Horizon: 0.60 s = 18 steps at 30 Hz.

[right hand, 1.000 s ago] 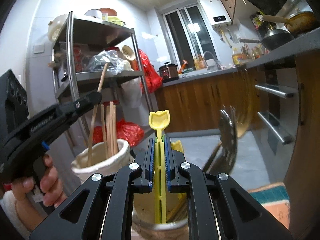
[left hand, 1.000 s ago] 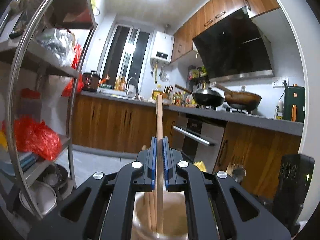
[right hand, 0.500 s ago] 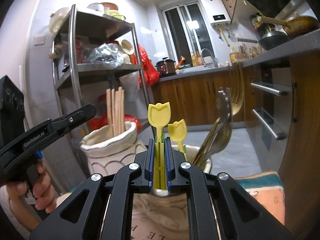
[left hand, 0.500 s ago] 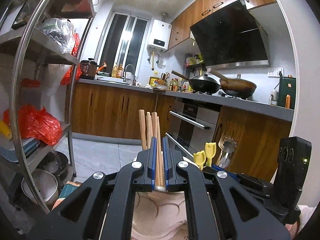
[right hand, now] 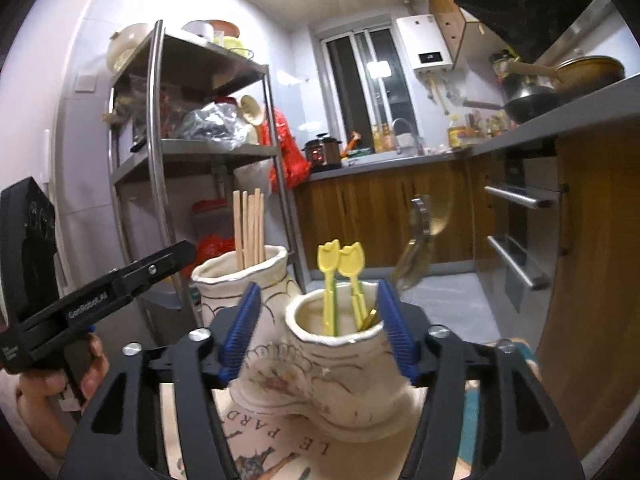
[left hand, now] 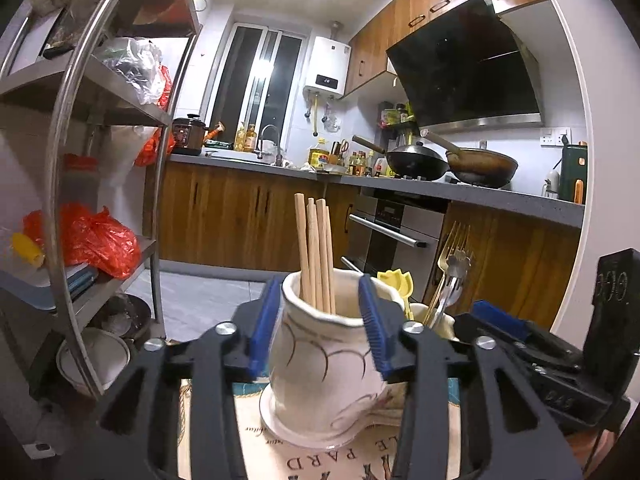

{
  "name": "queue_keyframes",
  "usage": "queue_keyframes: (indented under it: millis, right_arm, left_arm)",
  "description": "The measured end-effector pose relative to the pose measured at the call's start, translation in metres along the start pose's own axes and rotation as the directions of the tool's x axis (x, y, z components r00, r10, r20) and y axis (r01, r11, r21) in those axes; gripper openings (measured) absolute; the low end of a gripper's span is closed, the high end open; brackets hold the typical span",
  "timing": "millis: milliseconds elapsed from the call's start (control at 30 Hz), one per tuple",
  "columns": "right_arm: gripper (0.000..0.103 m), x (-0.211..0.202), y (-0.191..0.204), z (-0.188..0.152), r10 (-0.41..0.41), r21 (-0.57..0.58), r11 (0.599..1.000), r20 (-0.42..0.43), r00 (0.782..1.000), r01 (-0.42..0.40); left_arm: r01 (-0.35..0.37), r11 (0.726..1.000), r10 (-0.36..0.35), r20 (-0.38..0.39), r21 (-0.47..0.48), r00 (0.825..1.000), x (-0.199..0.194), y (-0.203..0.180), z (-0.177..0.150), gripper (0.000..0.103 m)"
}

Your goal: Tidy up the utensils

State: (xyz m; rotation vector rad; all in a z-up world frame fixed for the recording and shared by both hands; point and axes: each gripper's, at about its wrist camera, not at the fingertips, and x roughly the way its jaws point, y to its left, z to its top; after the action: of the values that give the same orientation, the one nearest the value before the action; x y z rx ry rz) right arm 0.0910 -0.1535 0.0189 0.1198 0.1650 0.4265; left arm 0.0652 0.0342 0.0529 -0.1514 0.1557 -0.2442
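Two white boot-shaped ceramic holders stand side by side on a printed mat. The left holder (left hand: 320, 352) holds several wooden chopsticks (left hand: 316, 252). My left gripper (left hand: 318, 312) is open, its blue pads on either side of that holder's rim. The right holder (right hand: 340, 356) holds two yellow tulip-topped utensils (right hand: 340, 280) and metal cutlery (right hand: 416, 252). My right gripper (right hand: 320, 316) is open and empty, its pads on either side of that holder's mouth. The left holder with chopsticks (right hand: 248, 232) also shows in the right wrist view, with the left gripper (right hand: 120, 284) beside it.
A steel shelf rack (left hand: 100, 120) with bags and bowls stands to the left. Wooden cabinets and an oven (left hand: 392, 232) run along the far side under a grey counter with pans (left hand: 452, 160). The printed mat (right hand: 272, 444) lies under the holders.
Both grippers have opened and drawn back. The left let go of a chopstick, now in the left holder. The right let go of a yellow utensil, now in the right holder.
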Motion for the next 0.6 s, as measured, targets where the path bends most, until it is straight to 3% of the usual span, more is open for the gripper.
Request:
queue_keyframes:
  millis: [67, 133, 167, 267, 333, 500, 600]
  right_arm:
    - [0.087, -0.009, -0.001, -0.001, -0.024, 0.006, 1.000, 0.004, 1.000, 0.024]
    - [0.092, -0.020, -0.004, -0.003, -0.043, 0.021, 0.999, 0.007, 0.999, 0.043]
    - [0.094, -0.024, -0.004, -0.003, -0.048, 0.023, 0.999, 0.010, 0.999, 0.047]
    - [0.096, -0.040, -0.001, -0.004, -0.086, -0.025, 0.996, 0.040, 0.996, 0.087]
    - [0.098, -0.050, 0.001, -0.004, -0.117, -0.055, 0.991, 0.058, 0.991, 0.121]
    - [0.098, -0.059, 0.000, -0.009, -0.152, -0.053, 0.987, 0.046, 0.987, 0.155]
    - [0.098, -0.061, 0.004, -0.012, -0.191, -0.085, 0.977, 0.053, 0.980, 0.195]
  left_arm:
    - [-0.005, 1.000, 0.005, -0.001, 0.003, 1.000, -0.006, 0.000, -0.003, 0.049]
    - [-0.016, 1.000, 0.016, 0.000, 0.009, 1.000, -0.011, -0.001, -0.006, 0.061]
    - [-0.020, 1.000, 0.020, -0.002, 0.014, 1.000, -0.014, -0.001, -0.008, 0.061]
    - [-0.033, 0.999, 0.033, -0.001, 0.025, 0.999, -0.023, -0.002, -0.011, 0.071]
    - [-0.045, 0.998, 0.044, 0.010, 0.034, 0.999, -0.030, -0.002, -0.014, 0.084]
    - [-0.081, 0.994, 0.079, 0.022, 0.075, 0.997, -0.044, -0.006, -0.020, 0.097]
    - [-0.110, 0.986, 0.108, 0.024, 0.124, 0.994, -0.048, -0.012, -0.024, 0.098]
